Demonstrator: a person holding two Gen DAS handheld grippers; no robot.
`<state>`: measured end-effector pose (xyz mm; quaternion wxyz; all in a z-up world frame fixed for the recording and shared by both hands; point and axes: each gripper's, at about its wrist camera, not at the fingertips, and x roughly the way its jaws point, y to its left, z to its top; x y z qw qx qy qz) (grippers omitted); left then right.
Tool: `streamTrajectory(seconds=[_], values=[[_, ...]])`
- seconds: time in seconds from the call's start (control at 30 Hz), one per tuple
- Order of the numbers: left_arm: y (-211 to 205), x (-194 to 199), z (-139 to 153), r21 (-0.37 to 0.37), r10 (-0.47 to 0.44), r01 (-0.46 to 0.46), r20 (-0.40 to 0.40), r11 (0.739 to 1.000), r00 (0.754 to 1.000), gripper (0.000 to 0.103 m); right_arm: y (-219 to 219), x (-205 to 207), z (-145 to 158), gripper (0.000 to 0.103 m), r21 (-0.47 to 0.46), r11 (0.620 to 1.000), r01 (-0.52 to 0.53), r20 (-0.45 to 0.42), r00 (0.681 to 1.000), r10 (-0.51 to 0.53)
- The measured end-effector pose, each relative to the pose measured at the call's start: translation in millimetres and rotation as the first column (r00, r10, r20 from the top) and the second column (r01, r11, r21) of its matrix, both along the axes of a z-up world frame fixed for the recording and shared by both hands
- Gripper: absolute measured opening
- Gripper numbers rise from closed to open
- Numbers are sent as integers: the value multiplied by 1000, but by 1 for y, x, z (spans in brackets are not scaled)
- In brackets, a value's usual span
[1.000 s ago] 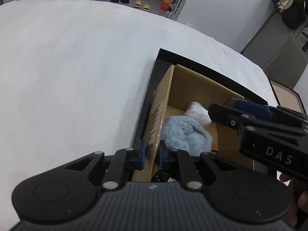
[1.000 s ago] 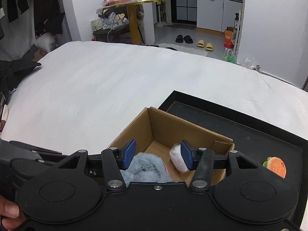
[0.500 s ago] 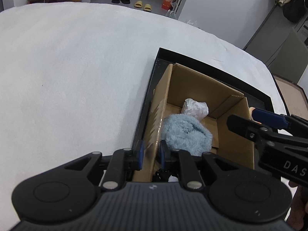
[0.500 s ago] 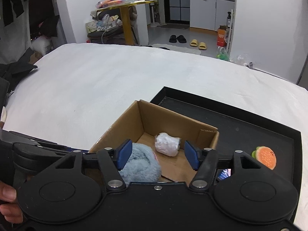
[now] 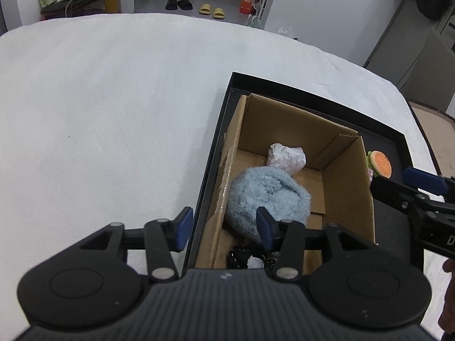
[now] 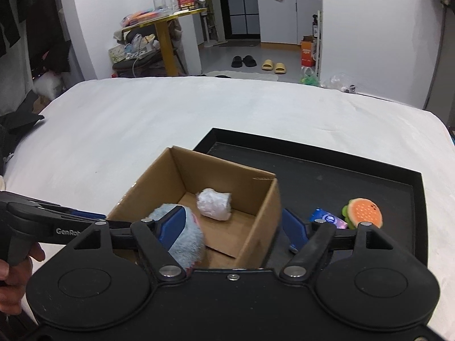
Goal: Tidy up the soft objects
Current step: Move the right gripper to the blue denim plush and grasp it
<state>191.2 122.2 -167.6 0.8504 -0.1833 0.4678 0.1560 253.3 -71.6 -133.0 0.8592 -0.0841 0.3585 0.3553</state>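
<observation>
An open cardboard box (image 5: 284, 125) stands in a black tray (image 5: 312, 101) on a white bed. Inside lie a fluffy light-blue soft toy (image 5: 267, 196), a white crumpled bundle (image 5: 285, 157) and a small black-and-white item (image 5: 247, 255). My left gripper (image 5: 223, 228) straddles the box's left wall, jaws opening, pads clear of the cardboard. My right gripper (image 6: 233, 230) hangs over the box's (image 6: 221, 176) right wall, jaws opening, nothing gripped. The blue toy (image 6: 184, 238) and the bundle (image 6: 213, 204) rest below it.
A burger plush (image 6: 364, 213) and a blue packet (image 6: 327, 217) lie on the tray floor (image 6: 327, 182) right of the box. A hand (image 6: 11, 270) holds the left gripper (image 6: 57, 221). White bedding (image 5: 113, 99) spreads to the left and behind.
The left jaws, shut on the box's left wall before, have spread apart. The right gripper slid rightward and widened; the white bundle that was at its right pad now lies on the box floor.
</observation>
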Motion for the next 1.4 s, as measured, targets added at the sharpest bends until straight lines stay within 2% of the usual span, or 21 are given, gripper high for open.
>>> streamTrajectory(seconds=[0.17,0.43,0.6,0.77,0.9,1.0,1.4], values=[[-5,0,2,29,1,0,-10,1000,1000,55,-18,4,-6,80,17,1000,24,-24,999,-24],[-8,1,2,74,8,-6,-23,997,1000,59,-46,9,-17,80,9,997,74,-38,997,-73],[-13,5,2,87,3,0,-34,996,999,68,-54,10,-28,79,-5,997,75,-52,996,-75],[-18,8,1,105,-3,7,-39,994,999,69,-60,11,-46,72,-29,997,65,-81,994,-67],[-22,10,0,113,-4,8,-44,994,999,69,-62,14,-63,58,-53,997,51,-109,992,-57],[-24,12,-2,118,-2,7,-48,993,999,69,-63,14,-74,53,-61,997,38,-129,991,-46],[-30,20,-6,133,3,6,-61,991,998,69,-62,24,-106,54,-109,992,56,-171,982,-74]])
